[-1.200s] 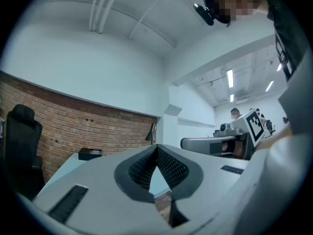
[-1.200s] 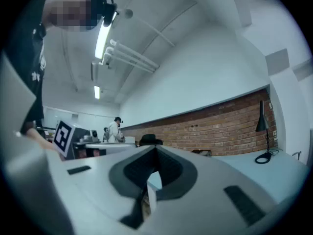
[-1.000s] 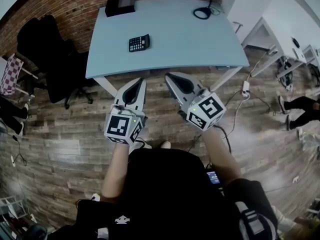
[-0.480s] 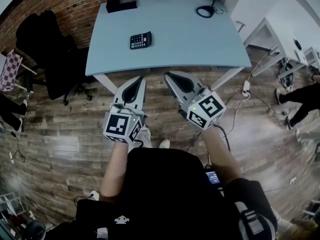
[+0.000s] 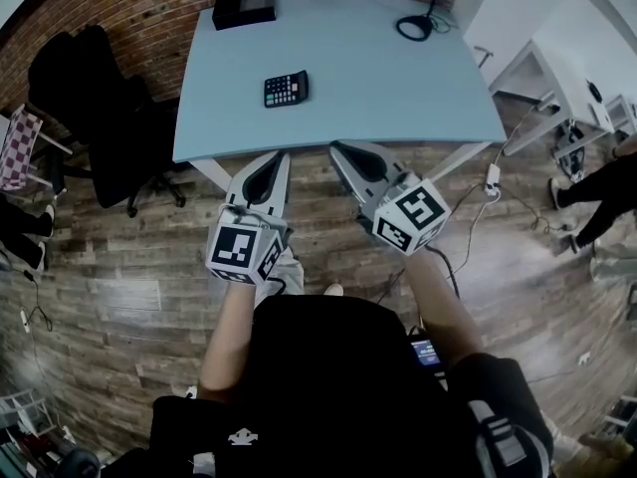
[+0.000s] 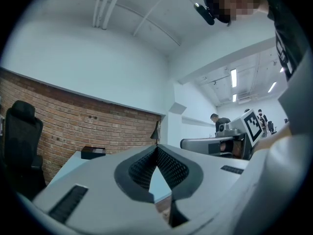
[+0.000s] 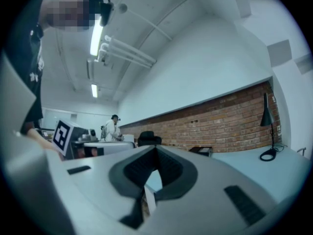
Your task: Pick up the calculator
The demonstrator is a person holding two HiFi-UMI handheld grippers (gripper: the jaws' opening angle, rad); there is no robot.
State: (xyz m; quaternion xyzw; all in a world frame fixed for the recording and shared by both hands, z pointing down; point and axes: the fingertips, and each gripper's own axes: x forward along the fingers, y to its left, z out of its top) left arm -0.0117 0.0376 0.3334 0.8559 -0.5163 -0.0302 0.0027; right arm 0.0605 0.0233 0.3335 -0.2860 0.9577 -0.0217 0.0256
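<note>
A dark calculator (image 5: 286, 90) lies flat on the pale blue table (image 5: 398, 78), left of its middle. Both grippers hang over the wooden floor, short of the table's near edge and well apart from the calculator. My left gripper (image 5: 278, 156) has its jaws shut with nothing between them, tips pointing at the table edge. My right gripper (image 5: 335, 150) is likewise shut and holds nothing. In the left gripper view the left gripper (image 6: 157, 148) shows tips meeting; in the right gripper view the right gripper (image 7: 155, 149) does too. The calculator is hidden in both gripper views.
A black box (image 5: 244, 7) sits at the table's far left corner and a black desk lamp (image 5: 416, 23) at the far right. A black office chair (image 5: 95, 108) stands left of the table. Brick wall behind. Cables (image 5: 488, 192) trail on the floor at right.
The table and calculator have shifted slightly lower and nearer in the head view. Both grippers stay shut and keep their places relative to each other.
</note>
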